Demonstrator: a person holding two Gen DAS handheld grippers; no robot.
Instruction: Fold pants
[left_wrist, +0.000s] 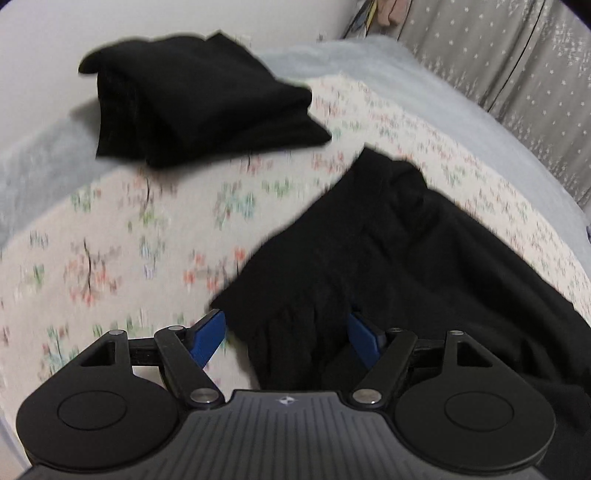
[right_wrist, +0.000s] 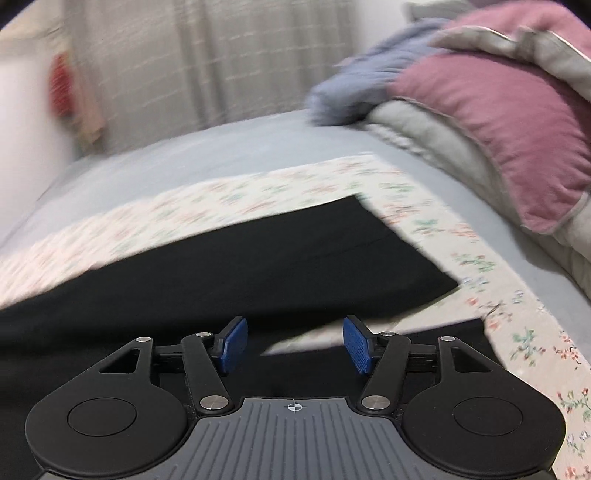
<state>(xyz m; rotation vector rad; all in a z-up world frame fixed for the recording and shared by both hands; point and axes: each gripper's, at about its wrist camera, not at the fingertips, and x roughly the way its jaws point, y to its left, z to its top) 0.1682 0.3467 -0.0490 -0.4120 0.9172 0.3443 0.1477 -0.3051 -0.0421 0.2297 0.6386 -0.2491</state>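
Left gripper (left_wrist: 286, 338) wide open, straddling rumpled black fabric pants (left_wrist: 388, 266) at lower centre on floral bedsheet (left_wrist: 110, 240). Right gripper (right_wrist: 295, 345) equally spread, holding nothing, above flat leg. Best pinched at matching edges, then lifted evenly.

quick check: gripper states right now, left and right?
Left gripper: open, black pants bunched between its jaws, not clamped.
Right gripper: open, holding nothing, low over the pants.
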